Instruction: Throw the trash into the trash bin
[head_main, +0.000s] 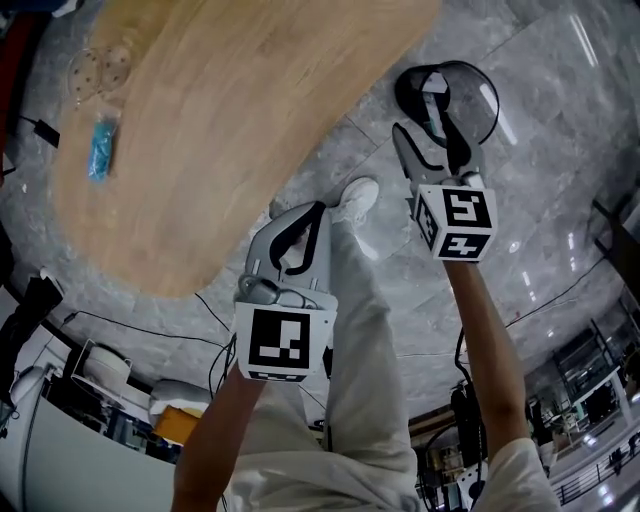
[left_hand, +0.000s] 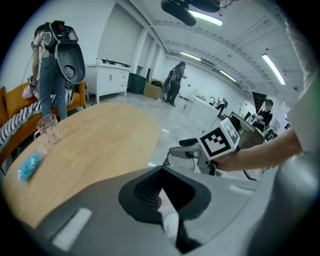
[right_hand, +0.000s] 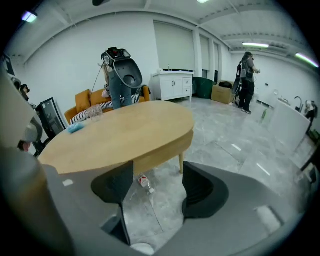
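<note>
Grippers raised over a grey marble floor (head_main: 560, 150). Left gripper (head_main: 318, 212): fingers pressed together at the tips, and I see nothing pinched. Right gripper (right_hand: 157, 175): fingers spread and empty, hanging over a dark round trash bin (head_main: 482, 108) that stands on the floor to the right of the oval wooden surface (head_main: 250, 120). A blue crumpled packet (head_main: 100, 148) lies at the far left end of that surface, near a clear plastic cup (head_main: 100, 68). A crushed clear bottle with a red label (right_hand: 144, 182) lies on the floor below the surface's near edge.
</note>
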